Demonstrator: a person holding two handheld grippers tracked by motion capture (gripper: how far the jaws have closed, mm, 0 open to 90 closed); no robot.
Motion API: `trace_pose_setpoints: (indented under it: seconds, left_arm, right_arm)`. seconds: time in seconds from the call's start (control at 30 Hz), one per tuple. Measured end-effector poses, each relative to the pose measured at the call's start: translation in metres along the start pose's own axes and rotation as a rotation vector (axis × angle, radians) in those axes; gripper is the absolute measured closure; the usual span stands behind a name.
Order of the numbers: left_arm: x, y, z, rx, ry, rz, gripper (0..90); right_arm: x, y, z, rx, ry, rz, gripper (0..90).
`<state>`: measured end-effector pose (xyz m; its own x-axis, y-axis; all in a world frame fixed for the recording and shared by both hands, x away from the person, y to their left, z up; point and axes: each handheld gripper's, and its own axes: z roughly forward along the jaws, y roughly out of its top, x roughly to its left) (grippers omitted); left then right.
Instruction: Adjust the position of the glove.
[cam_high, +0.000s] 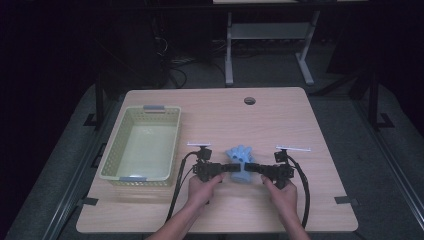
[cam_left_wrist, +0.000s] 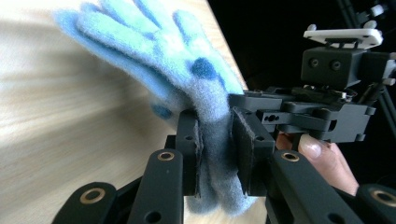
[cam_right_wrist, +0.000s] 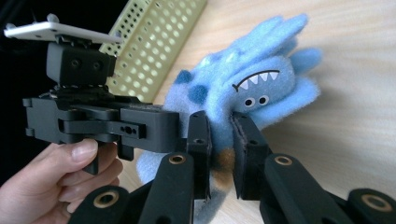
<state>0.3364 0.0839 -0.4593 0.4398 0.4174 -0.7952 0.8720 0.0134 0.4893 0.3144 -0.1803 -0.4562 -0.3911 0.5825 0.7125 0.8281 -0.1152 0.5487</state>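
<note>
- Both pairs of jaws are clenched on the fluffy blue plush monster toy (cam_high: 240, 163): your left gripper (cam_high: 218, 170) pinches one side of it, and your right gripper (cam_high: 257, 169) pinches the opposite side.
- In the left gripper view, the foam-faced pads squeeze a narrow fold of the toy's (cam_left_wrist: 187, 79) fleece, which flattens between them.
- In the right gripper view, the pads bite just below the stitched face, near the toothy mouth and small eyes of the toy (cam_right_wrist: 252, 93).
- You have the toy at the middle of the pale wood-grain worktop (cam_high: 240, 120), near the front edge, between your two hands; I cannot tell whether it still touches the surface.
- Expect it to be light, soft and floppy; it should sag and stretch rather than hold shape, so pull gently.
- Fleece grips well and is not fragile, so slipping looks unlikely while you hold a thick fold, not a thin finger-like tuft.
- To your left stands a pale yellow-green perforated plastic basket (cam_high: 170, 145), rigid, rectangular and well apart from the toy.
</note>
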Motion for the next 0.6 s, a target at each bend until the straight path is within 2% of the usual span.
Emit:
trace_pose_setpoints:
  seconds: [0.2, 0.6]
  left_arm:
    - [-0.010, 0.008, -0.009, -0.007, -0.002, 0.029, 73.0]
    - [-0.017, 0.025, -0.036, -0.036, -0.015, 0.048, 73.1]
  right_arm:
    - [0.011, 0.007, -0.004, -0.023, 0.019, -0.021, 78.6]
    - [0.037, 0.027, 0.003, -0.028, 0.043, -0.057, 78.6]
